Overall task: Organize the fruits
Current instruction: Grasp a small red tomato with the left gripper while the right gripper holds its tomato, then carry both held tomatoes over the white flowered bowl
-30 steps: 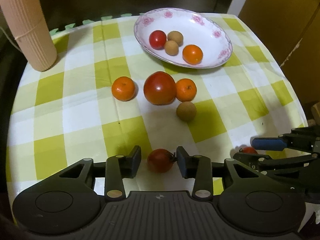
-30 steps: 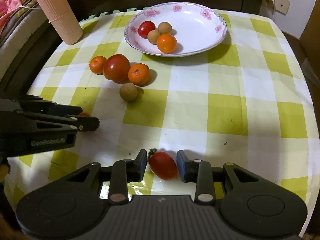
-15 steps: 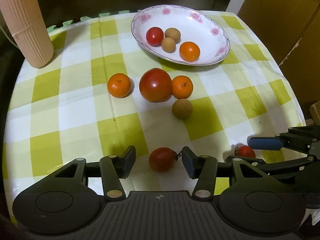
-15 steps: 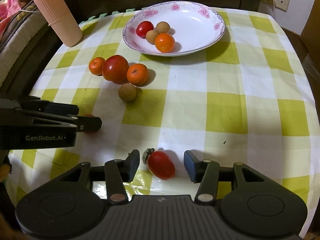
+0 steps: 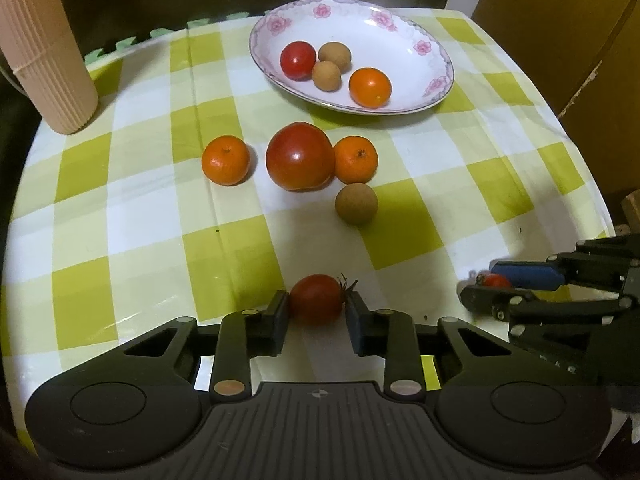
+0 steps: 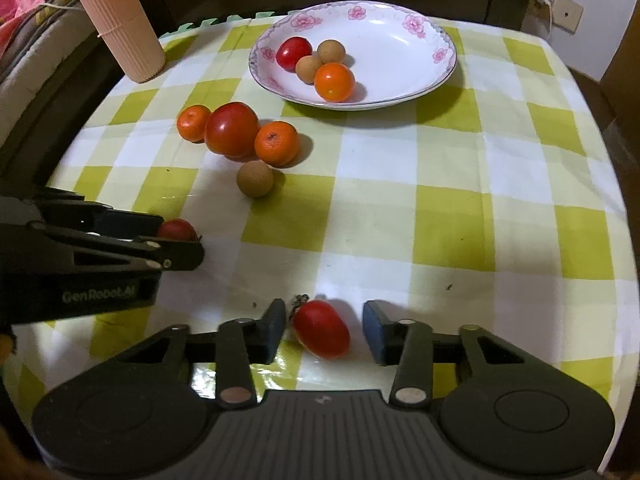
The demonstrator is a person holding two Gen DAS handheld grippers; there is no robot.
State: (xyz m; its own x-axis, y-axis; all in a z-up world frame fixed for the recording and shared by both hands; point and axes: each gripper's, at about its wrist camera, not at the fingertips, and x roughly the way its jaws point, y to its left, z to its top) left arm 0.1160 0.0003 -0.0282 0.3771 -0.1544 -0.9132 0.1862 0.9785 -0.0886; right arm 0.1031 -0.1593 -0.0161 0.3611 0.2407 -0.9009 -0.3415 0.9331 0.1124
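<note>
My left gripper [image 5: 317,312] is shut on a small round red tomato [image 5: 316,298] at the near edge of the checked table; it also shows in the right wrist view [image 6: 178,230]. My right gripper [image 6: 325,328] is open, its pads either side of an oblong red cherry tomato [image 6: 321,334] without touching it. A white flowered plate [image 5: 400,46] at the back holds a red tomato [image 5: 297,60], two brown longans and an orange fruit [image 5: 369,87]. On the cloth lie a large tomato [image 5: 300,156], two tangerines [image 5: 225,160] [image 5: 356,159] and a longan [image 5: 356,203].
A ribbed pink cylinder [image 5: 44,52] stands at the back left corner. The table's rounded edge drops off near both grippers. A brown cabinet [image 5: 560,20] is at the right. The right gripper's body [image 5: 560,296] sits at the near right.
My left gripper's fingers have closed onto the small round tomato. My right gripper's fingers have spread wider around the oblong tomato. Both views have moved slightly back from the plate.
</note>
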